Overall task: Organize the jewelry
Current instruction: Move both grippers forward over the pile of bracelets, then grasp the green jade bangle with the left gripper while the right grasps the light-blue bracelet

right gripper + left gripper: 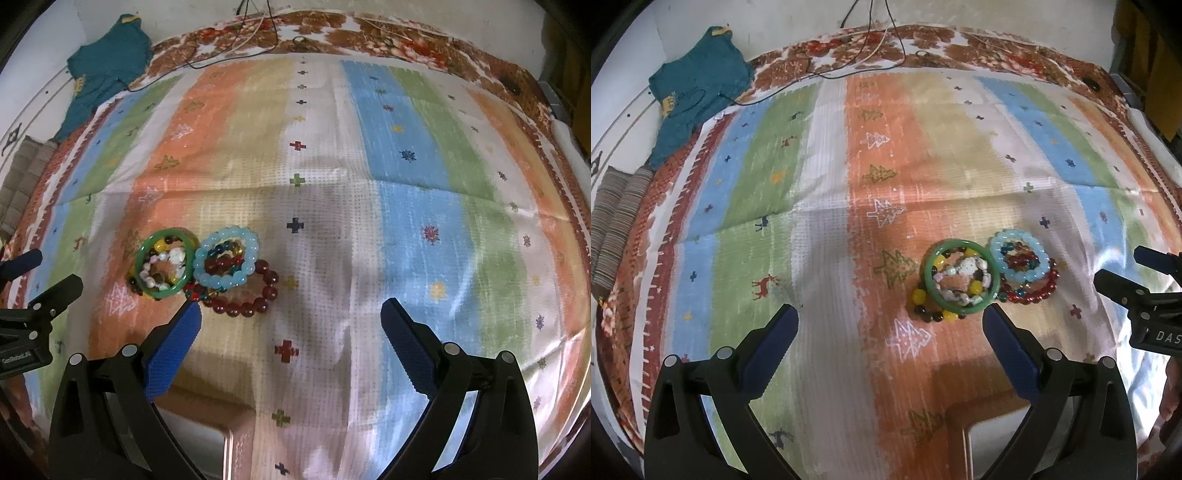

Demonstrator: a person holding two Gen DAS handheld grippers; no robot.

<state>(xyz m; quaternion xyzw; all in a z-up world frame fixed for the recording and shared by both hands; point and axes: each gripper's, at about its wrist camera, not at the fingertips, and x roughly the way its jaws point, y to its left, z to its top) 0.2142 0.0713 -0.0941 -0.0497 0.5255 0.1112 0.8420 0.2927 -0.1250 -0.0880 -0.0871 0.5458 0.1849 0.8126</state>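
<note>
Both tongs, left (pixel 890 325) and right (pixel 291 317), are held released and empty above the striped cloth (pixel 827 177) so that either can descend. The jewelry is kept clustered: green bangle (pixel 961 280) ringing beaded bracelets, pale blue bracelet (pixel 1019 258) touching it, over the dark red bracelet (pixel 255 295).

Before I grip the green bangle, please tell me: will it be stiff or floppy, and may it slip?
The green bangle looks like one solid glossy ring, so probably stiff and somewhat slippery between the pads. It lies over beaded bracelets, so lifting it may drag them. On edge, it could roll.
</note>
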